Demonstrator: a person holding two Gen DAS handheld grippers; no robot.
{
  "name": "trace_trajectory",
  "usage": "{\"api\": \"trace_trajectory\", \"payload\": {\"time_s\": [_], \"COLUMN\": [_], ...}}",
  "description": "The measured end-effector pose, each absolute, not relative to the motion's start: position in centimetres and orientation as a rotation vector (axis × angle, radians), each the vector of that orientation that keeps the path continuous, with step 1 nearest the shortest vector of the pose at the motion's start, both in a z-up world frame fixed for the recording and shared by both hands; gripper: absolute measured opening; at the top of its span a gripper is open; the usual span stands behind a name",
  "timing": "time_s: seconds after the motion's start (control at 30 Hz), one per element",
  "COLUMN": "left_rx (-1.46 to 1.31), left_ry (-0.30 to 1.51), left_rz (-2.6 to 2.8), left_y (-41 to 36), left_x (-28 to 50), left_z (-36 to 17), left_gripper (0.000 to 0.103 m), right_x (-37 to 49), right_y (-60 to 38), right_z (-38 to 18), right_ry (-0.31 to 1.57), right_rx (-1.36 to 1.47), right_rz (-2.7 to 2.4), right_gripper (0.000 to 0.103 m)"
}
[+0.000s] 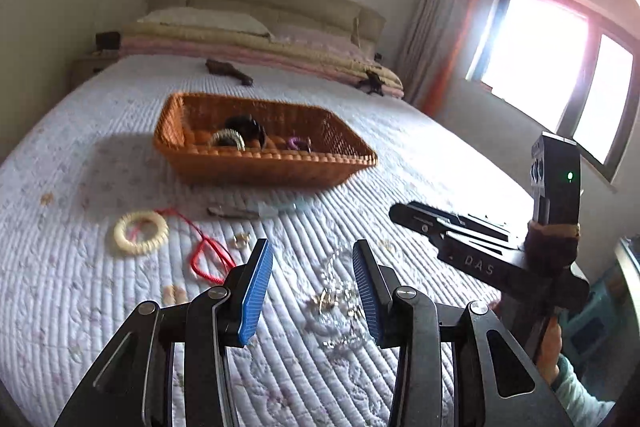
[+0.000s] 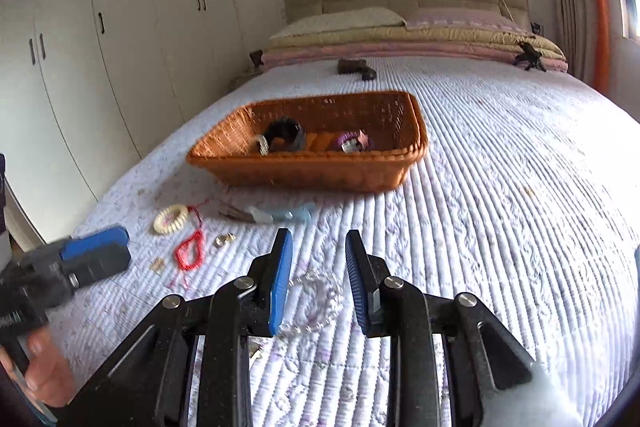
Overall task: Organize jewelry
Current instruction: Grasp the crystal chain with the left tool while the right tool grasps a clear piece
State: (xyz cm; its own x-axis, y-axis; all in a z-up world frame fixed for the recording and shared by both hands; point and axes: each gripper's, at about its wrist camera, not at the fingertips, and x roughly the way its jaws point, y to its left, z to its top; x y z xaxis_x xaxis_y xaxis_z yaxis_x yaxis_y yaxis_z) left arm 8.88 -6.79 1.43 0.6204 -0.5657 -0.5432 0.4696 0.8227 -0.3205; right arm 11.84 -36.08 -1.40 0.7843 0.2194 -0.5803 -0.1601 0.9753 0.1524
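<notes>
An orange wicker basket (image 1: 256,167) (image 2: 304,173) sits mid-bed and holds a dark bangle (image 1: 246,127), a pale beaded bracelet (image 1: 228,139) and a purple piece (image 2: 356,141). Loose on the quilt lie a cream bead ring (image 1: 140,231) (image 2: 171,219), a red cord bracelet (image 1: 210,255) (image 2: 190,251), a clear bead bracelet (image 1: 340,291) (image 2: 316,301), a pale blue-and-grey piece (image 1: 248,213) (image 2: 276,215) and small gold bits (image 2: 224,239). My left gripper (image 1: 312,291) is open above the clear bracelet. My right gripper (image 2: 318,279) is open over the same bracelet.
The white quilted bed (image 2: 500,187) fills both views. Folded blankets and pillows (image 2: 412,39) lie at the headboard, with a dark brush (image 2: 356,67) before them. White wardrobes (image 2: 100,47) stand left, a window (image 1: 560,67) right.
</notes>
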Motion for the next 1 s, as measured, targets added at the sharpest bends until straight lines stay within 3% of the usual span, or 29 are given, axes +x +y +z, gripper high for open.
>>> {"api": "trace_trajectory", "payload": {"time_s": [0.17,0.5,0.6,0.67,0.77,1.0], "left_rx": [-0.155,-0.055,-0.036,-0.043,-0.049,-0.057], "left_ry": [0.813,0.946,0.948,0.951,0.967,0.965], "left_rz": [-0.629,-0.636,-0.603,-0.586,-0.576,-0.593], "left_y": [-8.5,-11.4,-11.6,-11.2,-9.9,-10.1], "left_x": [10.0,10.4,10.4,10.4,10.5,10.9], "left_z": [-2.5,-5.0,-5.1,-5.1,-5.0,-4.9], "left_gripper": [0.043,0.041,0.034,0.021,0.008,0.012], "right_x": [12.5,14.1,14.5,14.9,15.3,15.5], "right_y": [-37.3,-35.1,-35.1,-35.2,-35.5,-35.3], "right_z": [-3.4,-5.2,-5.7,-6.1,-6.5,-6.5], "right_ry": [0.689,0.765,0.79,0.817,0.838,0.842], "right_rx": [0.149,0.036,0.032,0.04,0.059,0.057], "right_rz": [0.21,0.176,0.171,0.167,0.169,0.171], "right_gripper": [0.03,0.03,0.03,0.03,0.03,0.03]}}
